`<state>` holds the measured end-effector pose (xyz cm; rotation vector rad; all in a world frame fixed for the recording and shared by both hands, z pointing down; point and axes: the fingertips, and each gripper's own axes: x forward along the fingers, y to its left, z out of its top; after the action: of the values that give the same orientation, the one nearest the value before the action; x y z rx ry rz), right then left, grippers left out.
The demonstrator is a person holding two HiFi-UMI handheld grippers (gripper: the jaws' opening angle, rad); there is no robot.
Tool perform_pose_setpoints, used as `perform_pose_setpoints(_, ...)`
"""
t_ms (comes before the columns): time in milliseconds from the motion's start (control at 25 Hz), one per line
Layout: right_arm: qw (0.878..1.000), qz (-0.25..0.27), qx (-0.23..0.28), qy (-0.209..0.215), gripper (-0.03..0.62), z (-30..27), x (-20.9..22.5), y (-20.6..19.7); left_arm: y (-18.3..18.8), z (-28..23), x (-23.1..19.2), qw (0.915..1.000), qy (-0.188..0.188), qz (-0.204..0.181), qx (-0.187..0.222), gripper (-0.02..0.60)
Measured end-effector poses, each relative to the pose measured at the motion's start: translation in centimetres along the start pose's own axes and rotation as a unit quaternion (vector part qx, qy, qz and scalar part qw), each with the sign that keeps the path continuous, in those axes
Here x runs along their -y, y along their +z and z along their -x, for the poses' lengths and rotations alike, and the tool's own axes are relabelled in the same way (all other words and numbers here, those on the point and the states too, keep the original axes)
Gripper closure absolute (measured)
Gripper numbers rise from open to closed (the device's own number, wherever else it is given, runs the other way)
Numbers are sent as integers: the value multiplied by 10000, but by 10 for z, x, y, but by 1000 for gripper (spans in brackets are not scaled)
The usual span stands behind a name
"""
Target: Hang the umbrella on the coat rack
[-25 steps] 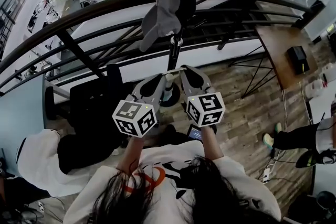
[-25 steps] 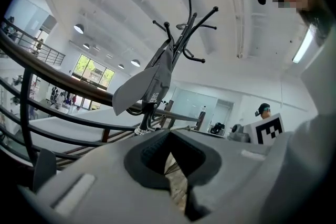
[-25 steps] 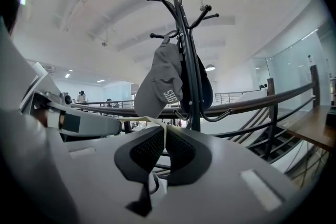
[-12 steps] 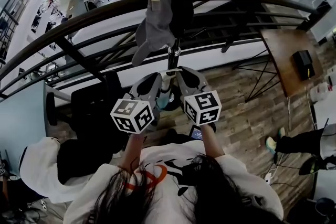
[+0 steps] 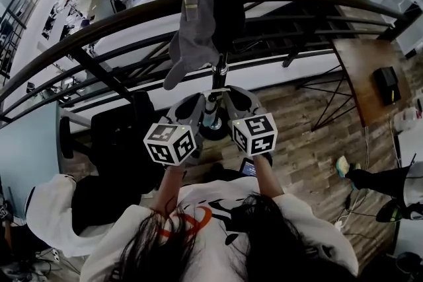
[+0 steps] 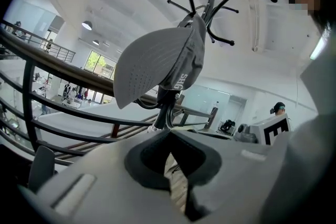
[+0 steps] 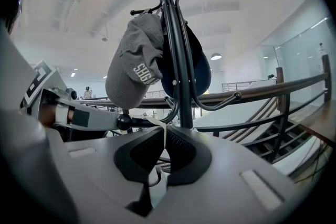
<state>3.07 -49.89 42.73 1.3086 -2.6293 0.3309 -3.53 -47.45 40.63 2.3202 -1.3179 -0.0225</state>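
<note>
**Q:** White cord or the body: where do we take hold?

**A:** By the strap (image 7: 164,131); the right gripper (image 7: 163,150) is closed on it; the left gripper (image 6: 170,147) appears pinched tight on its other end; we judge it thin, limp and apt to slip.

**Q:** And the umbrella (image 5: 209,109)?

**A:** Folded, short, whitish; light, we judge; it hangs between both grippers beside the coat rack (image 7: 178,60) pole; the strap lies near a low hook (image 7: 123,121), below the grey cap (image 7: 134,73).

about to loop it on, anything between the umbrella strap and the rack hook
Nothing visible. The strap, pinched in the right gripper, reaches right up to the ball tip of the low hook. The cap hangs above it, not in between.
</note>
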Motion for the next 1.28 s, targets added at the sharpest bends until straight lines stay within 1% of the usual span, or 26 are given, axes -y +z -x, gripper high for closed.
perform_pose_setpoints(360, 9996, 1, -225, 141, 566, -14, 7, -17, -17, -16, -8, 9997, 74, 96, -235, 581)
perform_pose_setpoints(800, 9991, 108, -277, 315, 565, -34, 7, -20, -31, -34, -22, 9990, 83, 147, -424, 581)
perform_pose_setpoints(1080, 9985, 164, -227, 467, 565, -41, 5, -21, -41, -46, -22, 9990, -110, 48, -427, 581)
perform_pose_setpoints(1280, 9982, 157, -177, 551, 563, -46, 2, -19, -46, -50, -17, 9982, -363, -241, -421, 580)
